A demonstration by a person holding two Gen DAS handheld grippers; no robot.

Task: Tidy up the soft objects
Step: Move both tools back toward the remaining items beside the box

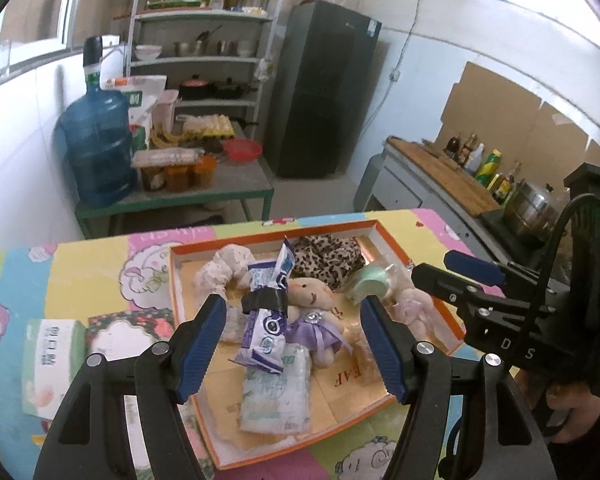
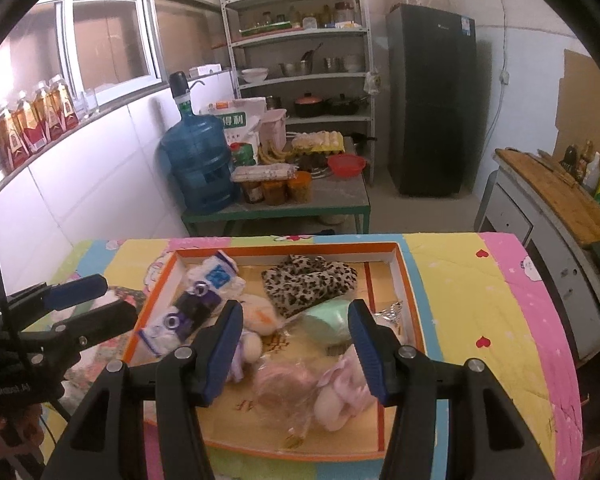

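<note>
taped tissue packs (image 1: 266,312) lie lengthwise toward tray's (image 1: 384,232) far wall; left gripper (image 1: 292,344), right gripper (image 2: 296,344) both apart, empty.

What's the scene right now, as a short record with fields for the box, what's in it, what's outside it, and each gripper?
box: orange-rimmed tray box on a cartoon mat
inside: leopard cloth, taped tissue packs, purple-dress doll, green roll, pink doll, white scrunchie
outside: green-white box, left of the tray box
left gripper: open, empty, above the tray box
right gripper: open, empty, above the tray box
</note>
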